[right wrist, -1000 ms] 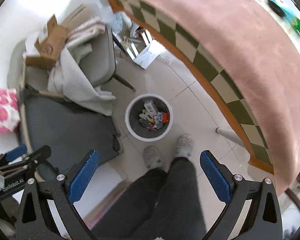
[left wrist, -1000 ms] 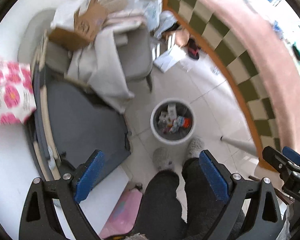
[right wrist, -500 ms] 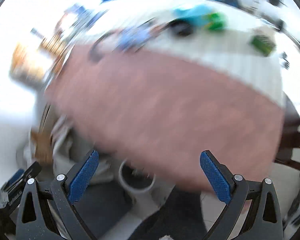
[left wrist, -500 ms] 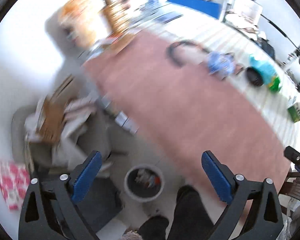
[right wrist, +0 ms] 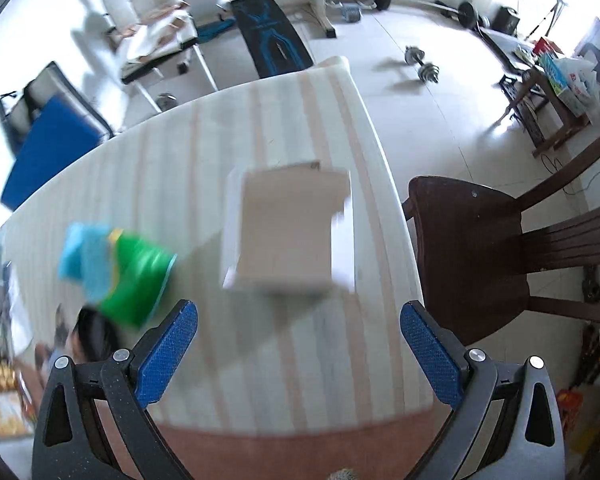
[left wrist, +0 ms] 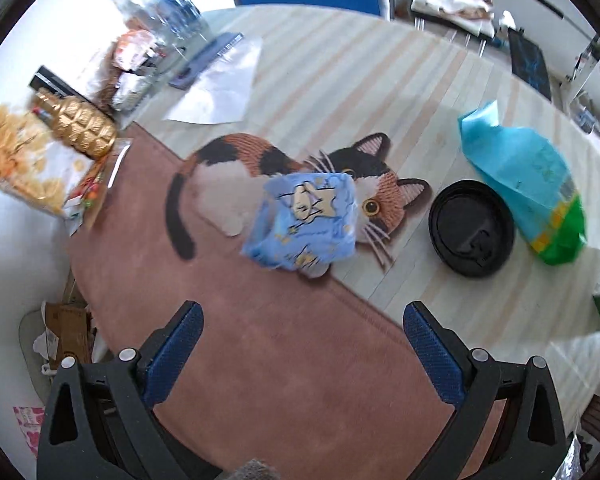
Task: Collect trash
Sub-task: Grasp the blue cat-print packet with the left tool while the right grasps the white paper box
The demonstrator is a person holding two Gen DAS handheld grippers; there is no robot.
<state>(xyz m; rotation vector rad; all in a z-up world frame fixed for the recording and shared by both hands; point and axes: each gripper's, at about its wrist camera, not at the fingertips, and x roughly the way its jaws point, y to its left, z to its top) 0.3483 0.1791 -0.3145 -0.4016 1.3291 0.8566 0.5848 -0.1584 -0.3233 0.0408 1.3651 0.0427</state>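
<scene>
Two grippers hover over the striped table (left wrist: 340,80), jaws apart — both empty.
Left gripper (left wrist: 300,354) faces a crumpled blue printed wrapper (left wrist: 304,222) on the cat-shaped mat (left wrist: 244,152); right gripper (right wrist: 298,350) faces a blurred beige cardboard box (right wrist: 290,232) — a blue-green plastic bag (right wrist: 116,272) lies left.

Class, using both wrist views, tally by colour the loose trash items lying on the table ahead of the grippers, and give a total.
Blue: 1, the light blue wrapper
Black: 1, the black lid
Blue and green: 1, the blue-green bag
Tan: 1, the cardboard box
Total: 4
</scene>
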